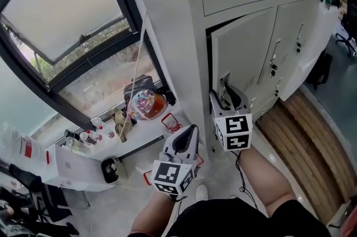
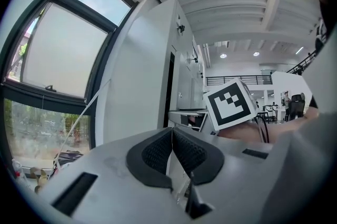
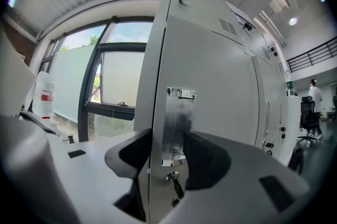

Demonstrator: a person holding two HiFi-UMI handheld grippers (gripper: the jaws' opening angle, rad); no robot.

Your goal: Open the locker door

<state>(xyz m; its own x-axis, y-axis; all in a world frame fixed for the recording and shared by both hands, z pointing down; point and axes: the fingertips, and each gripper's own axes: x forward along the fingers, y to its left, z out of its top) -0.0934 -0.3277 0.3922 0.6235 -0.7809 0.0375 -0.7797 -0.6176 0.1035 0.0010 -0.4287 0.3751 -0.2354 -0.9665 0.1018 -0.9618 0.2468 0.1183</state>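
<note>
Right claw [image 1: 227,97], released, straddles the handle [image 3: 176,117] of the ajar locker door [image 1: 245,49]. Left claw [image 1: 188,136], clenched and empty, sits at its 8 o'clock.

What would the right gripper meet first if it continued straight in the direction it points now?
Most likely the metal handle on the locker door. The right gripper has its jaws apart on either side of the handle, so the handle and the door face lie directly ahead. How close they are is unclear.

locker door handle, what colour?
Shiny silver metal handle on an off-white door; shows best in the right gripper view.
</note>
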